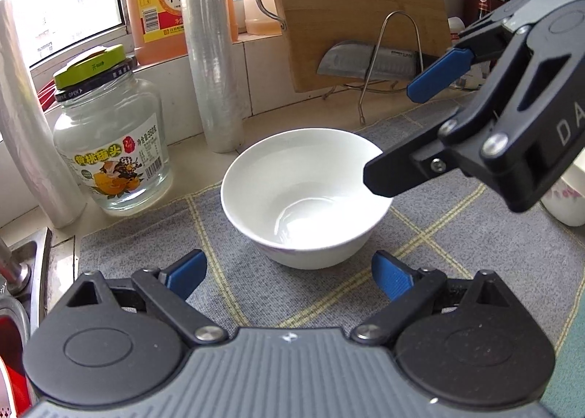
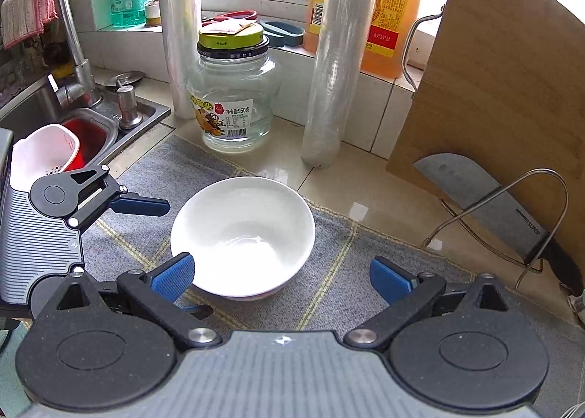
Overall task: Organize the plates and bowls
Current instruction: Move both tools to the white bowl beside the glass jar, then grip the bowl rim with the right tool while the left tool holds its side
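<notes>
A white bowl (image 1: pixel 303 195) (image 2: pixel 243 235) stands upright and empty on a grey checked mat (image 1: pixel 457 235) (image 2: pixel 365 253). My left gripper (image 1: pixel 289 272) is open, both blue pads just short of the bowl's near side and spread wider than it. My right gripper (image 2: pixel 281 277) is open too. Its left pad (image 2: pixel 175 275) overlaps the bowl's near-left rim, and its right pad is off to the side of the bowl. In the left wrist view the right gripper's black finger (image 1: pixel 380 177) hangs over the bowl's right rim. In the right wrist view the left gripper's blue finger (image 2: pixel 140 206) points in from the left.
Behind the bowl stand a glass jar (image 1: pixel 109 147) (image 2: pixel 234 100) with a green lid and two cling-film rolls (image 1: pixel 212 52) (image 2: pixel 329 71). A wooden board (image 1: pixel 358 5) and a cleaver (image 2: pixel 486 195) in a wire rack are at the right. A sink (image 2: pixel 91 133) lies left, a white cup (image 1: pixel 565 204) right.
</notes>
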### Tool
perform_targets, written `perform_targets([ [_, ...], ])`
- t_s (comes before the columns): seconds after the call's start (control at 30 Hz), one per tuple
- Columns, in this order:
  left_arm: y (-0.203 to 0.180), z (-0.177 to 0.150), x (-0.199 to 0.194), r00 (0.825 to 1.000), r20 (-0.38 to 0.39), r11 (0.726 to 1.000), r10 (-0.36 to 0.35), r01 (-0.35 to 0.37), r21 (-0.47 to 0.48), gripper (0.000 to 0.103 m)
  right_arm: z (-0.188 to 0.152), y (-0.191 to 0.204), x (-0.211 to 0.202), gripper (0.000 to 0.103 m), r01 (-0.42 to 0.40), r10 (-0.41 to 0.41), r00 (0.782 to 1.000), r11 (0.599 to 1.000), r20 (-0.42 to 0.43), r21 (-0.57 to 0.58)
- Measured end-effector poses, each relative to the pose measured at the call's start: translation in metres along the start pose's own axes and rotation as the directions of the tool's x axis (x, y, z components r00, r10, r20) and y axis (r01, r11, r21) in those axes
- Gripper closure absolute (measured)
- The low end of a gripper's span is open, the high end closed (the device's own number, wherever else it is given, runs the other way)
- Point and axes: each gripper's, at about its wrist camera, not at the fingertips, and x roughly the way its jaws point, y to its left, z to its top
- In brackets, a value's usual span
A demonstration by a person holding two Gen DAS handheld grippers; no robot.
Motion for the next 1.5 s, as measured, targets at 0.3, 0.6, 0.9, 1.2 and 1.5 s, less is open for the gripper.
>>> perform_targets([
  [0.3,0.002,0.003,0.004,0.999,0.034,1.000,-0.029,0.029,0.001,0.007,0.014,0.000,0.032,0.013,-0.037,0.037,0.999,0.999,-0.035,0.002],
  [0.6,-0.001,0.010,0.005,0.997,0.065,0.999,-0.046,0.046,0.001,0.009,0.019,-0.001,0.050,0.028,-0.056,0.056,0.997,0.998,-0.061,-0.004],
  [0.9,-0.003,0.009,0.003,0.996,0.073,0.998,-0.055,0.055,0.008,0.010,0.025,-0.003,0.059,0.036,-0.074,0.073,0.995,0.997,-0.068,-0.017],
  [1.2,-0.002,0.009,0.005,0.995,0.079,0.998,-0.067,0.066,0.014,0.010,0.028,-0.004,0.069,0.037,-0.078,0.076,0.994,0.997,-0.074,-0.024],
  [1.5,-0.002,0.011,0.006,0.994,0.083,0.997,-0.074,0.073,0.017,0.011,0.030,-0.005,0.070,0.045,-0.077,0.074,0.994,0.996,-0.081,-0.035],
])
